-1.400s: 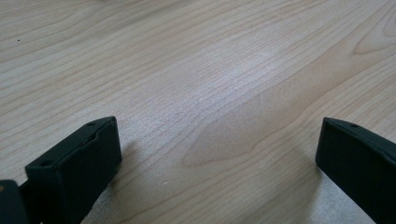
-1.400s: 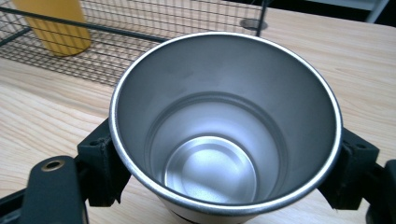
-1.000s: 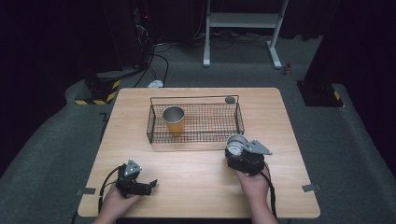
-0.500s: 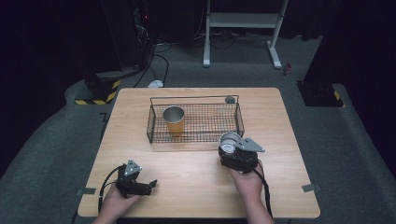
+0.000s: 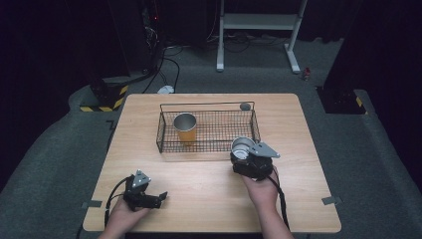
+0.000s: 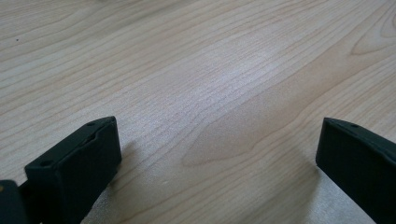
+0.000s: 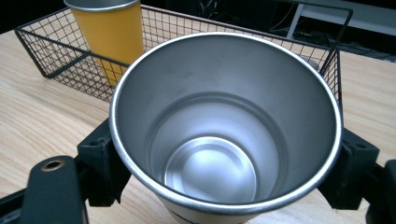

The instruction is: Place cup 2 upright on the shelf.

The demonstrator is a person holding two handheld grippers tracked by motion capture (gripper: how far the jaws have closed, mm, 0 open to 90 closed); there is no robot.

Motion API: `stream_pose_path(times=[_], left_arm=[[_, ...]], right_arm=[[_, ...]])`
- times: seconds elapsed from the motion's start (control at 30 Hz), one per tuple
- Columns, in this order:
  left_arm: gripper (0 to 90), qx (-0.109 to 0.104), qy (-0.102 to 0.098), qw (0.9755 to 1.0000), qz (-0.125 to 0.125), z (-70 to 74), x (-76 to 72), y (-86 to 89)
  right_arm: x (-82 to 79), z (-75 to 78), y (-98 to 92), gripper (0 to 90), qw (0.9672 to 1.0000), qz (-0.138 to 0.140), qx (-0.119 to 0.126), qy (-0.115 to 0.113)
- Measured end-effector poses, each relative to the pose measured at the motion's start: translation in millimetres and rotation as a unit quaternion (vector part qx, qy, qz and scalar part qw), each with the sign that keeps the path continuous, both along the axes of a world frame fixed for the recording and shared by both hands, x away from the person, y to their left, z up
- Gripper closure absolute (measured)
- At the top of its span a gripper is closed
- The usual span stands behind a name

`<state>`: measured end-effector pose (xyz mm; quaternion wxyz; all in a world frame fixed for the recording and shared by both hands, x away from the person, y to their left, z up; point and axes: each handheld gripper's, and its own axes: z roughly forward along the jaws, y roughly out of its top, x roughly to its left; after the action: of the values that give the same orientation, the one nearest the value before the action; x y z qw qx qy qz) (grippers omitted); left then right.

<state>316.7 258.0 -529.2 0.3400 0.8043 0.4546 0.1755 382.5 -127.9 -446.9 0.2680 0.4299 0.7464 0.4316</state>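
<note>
Midway across a wooden table [image 5: 199,199], two hand-held grippers sit over the near half of the board, with two metal cups and one wire basket between them and the far edge. At the person's right, the right gripper [image 5: 245,157] pinches a steel cup [image 5: 242,146] between its two black jaws, one pressed to each side of the wall below the rim; the cup is held upright just outside the near right corner of the black wire basket [image 5: 164,130], and the right gripper view looks straight down into its bare, shiny inside [image 7: 210,168]. A second cup, orange-walled with a steel rim [image 5: 185,127], stands upright inside the basket toward its left end; the same orange cup [image 7: 109,28] shows behind the mesh in the right gripper view. Near the front left corner the left gripper [image 5: 160,197] rests low over the bare wood, its jaws spread wide with nothing between them. One small grey disc [image 5: 244,106] lies on the tabletop just beyond the basket's far right corner.
</note>
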Motion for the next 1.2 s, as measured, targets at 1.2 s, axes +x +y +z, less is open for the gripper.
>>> stream_pose_path(times=[1.2], left_arm=[[0.7, 0.002, -0.003, 1.0, 0.002, -0.4, -0.4, -0.8]], right_arm=[[43.6, 46.1, 10.8, 18.5, 0.9997, -0.013, 0.001, -0.021]])
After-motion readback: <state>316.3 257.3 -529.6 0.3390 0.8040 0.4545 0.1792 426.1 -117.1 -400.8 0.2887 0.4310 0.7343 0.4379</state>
